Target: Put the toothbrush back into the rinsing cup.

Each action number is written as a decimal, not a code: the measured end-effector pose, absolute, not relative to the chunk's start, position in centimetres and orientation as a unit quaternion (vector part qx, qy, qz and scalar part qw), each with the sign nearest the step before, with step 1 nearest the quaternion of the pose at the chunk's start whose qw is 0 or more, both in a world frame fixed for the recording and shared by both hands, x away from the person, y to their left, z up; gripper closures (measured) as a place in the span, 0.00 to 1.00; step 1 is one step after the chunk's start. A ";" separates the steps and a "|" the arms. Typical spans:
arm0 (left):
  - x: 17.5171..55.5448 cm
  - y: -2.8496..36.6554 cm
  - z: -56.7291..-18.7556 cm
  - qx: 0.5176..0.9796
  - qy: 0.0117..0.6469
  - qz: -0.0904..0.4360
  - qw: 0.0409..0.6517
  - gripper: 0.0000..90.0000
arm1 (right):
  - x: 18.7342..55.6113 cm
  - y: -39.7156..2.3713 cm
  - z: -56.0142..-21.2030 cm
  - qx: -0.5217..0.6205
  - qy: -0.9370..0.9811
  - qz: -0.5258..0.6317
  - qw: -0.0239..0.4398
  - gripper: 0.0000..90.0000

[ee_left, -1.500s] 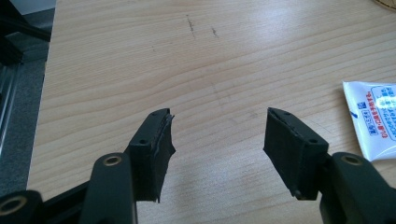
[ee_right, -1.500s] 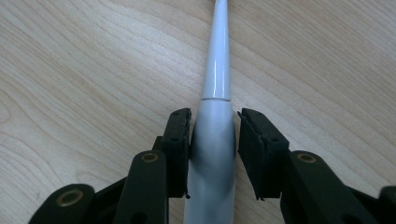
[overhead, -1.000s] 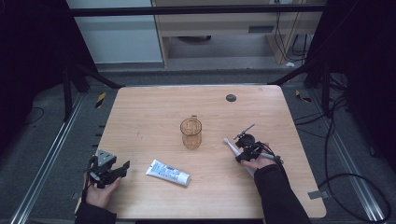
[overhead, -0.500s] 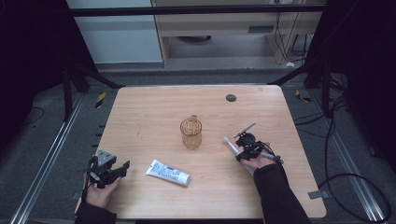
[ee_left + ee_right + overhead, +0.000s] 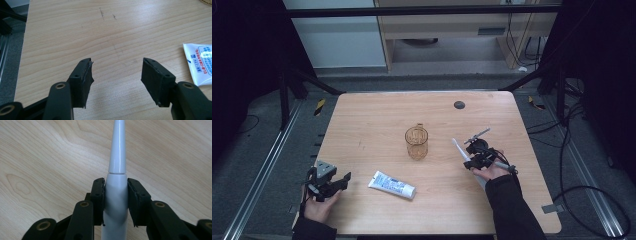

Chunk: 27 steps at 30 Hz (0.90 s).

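Note:
My right gripper [image 5: 470,160] is shut on a white tapered handle [image 5: 458,148] at the table's right. The handle's thin end points up and left toward an amber glass cup [image 5: 416,142] in the middle of the table. In the right gripper view both pads press the handle [image 5: 117,157] at its thick part, held by the gripper [image 5: 116,182] just above the wood. My left gripper [image 5: 343,180] rests at the front left, open, with bare wood between its jaws [image 5: 116,63]. A white toothpaste tube [image 5: 392,184] lies flat to its right, and its end [image 5: 200,63] shows in the left gripper view.
The wooden table [image 5: 362,120] has a dark round grommet [image 5: 459,105] near its far edge. Metal frame rails and cables run along the floor on both sides. Open wood lies between the cup and the far edge.
My right gripper has risen a little with the white handle, so the handle's thin end sits higher. The left gripper, cup and tube have not moved.

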<state>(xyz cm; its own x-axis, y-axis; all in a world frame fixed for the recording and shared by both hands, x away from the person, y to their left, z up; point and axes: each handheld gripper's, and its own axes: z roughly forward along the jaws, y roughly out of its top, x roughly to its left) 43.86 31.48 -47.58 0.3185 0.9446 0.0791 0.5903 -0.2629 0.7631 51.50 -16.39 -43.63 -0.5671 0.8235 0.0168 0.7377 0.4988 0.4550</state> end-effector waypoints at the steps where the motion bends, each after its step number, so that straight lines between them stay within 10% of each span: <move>1: 43.9 31.5 -47.6 0.745 0.515 0.275 0.322 0.46 | 51.4 -16.4 -43.5 0.454 0.859 0.213 0.103 0.76; 27: 43.8 31.4 -47.6 0.745 0.514 0.277 0.323 0.46 | 50.1 -18.6 -38.4 0.453 0.817 0.312 0.173 0.76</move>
<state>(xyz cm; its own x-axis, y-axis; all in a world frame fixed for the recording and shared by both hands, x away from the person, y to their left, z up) 43.85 31.44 -47.56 0.3180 0.9447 0.0796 0.5869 -0.2621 0.7661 50.14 -18.62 -38.38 -0.5297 0.8482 -0.0008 0.6317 0.3951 0.6670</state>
